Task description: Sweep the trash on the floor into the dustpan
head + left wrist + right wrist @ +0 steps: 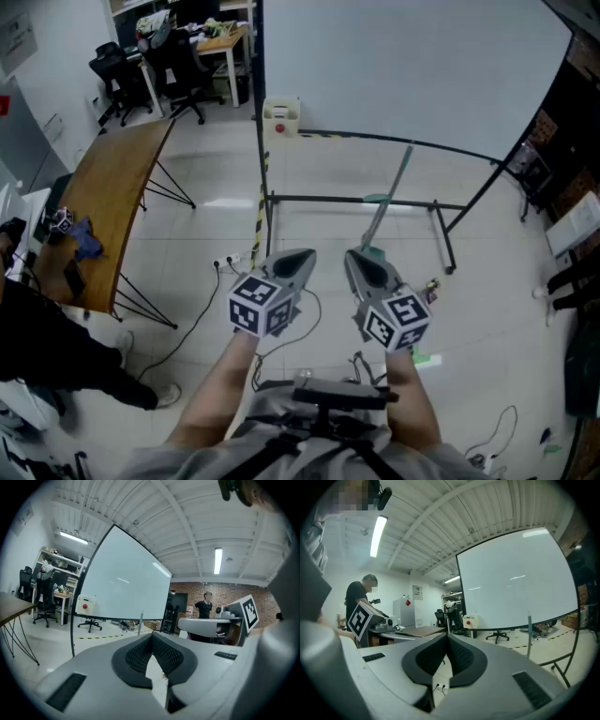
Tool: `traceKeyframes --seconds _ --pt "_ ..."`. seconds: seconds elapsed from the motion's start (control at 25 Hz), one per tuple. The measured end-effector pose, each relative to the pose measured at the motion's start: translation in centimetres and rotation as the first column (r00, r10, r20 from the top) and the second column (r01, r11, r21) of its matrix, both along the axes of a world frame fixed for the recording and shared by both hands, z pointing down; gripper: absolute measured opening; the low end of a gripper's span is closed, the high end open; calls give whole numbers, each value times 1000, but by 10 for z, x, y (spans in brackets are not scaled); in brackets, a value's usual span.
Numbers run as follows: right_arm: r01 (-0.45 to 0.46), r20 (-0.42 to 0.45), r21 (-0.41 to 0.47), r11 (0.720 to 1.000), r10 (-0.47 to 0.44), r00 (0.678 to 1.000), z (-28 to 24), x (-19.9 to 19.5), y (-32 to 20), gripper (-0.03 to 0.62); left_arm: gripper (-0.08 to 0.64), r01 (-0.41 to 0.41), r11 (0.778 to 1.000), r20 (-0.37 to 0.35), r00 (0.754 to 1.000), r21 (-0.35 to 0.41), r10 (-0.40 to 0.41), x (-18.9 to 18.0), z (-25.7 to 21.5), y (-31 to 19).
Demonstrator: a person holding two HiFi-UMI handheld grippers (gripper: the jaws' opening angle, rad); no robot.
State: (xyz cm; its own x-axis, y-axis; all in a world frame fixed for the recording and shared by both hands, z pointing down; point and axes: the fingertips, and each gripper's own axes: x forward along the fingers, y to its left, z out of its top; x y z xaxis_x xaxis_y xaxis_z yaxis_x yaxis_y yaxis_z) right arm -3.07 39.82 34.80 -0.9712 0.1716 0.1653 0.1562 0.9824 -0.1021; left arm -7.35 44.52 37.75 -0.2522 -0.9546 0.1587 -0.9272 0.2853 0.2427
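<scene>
In the head view my left gripper (302, 257) and right gripper (353, 260) are held side by side at waist height, both shut with nothing between their jaws. Just beyond them a long grey-green broom handle (394, 192) leans against the whiteboard stand's lower bar (356, 201); its foot is hidden behind my right gripper. Small bits of trash (431, 287) lie on the tiled floor to the right, and a green scrap (427, 357) lies nearer my feet. The handle shows as a thin pole (140, 620) in the left gripper view and again as a pole (529, 632) in the right gripper view. I cannot make out a dustpan.
A large whiteboard (403, 75) on a black tube frame stands ahead. A curved wooden table (112, 202) is at the left, with a person in dark clothes (47, 347) beside it. A power strip with cables (230, 263) lies on the floor. Office chairs (178, 66) stand at the back.
</scene>
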Motion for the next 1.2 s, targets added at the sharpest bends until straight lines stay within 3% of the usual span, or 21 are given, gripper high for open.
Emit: traceKeyframes --seconds 0.32,0.72,1.2 --pt "-100 -16 0 995 100 995 3 14 -56 9 6 -88 996 -7 996 -20 88 8 8 -55" --pt "-178 -5 -91 980 178 984 27 25 -165 9 6 -177 980 -6 984 -89 177 18 28 -166" --pt "-94 -23 -99 991 92 995 25 -1 -227 9 6 -107 979 17 994 -171 112 -10 30 -218"
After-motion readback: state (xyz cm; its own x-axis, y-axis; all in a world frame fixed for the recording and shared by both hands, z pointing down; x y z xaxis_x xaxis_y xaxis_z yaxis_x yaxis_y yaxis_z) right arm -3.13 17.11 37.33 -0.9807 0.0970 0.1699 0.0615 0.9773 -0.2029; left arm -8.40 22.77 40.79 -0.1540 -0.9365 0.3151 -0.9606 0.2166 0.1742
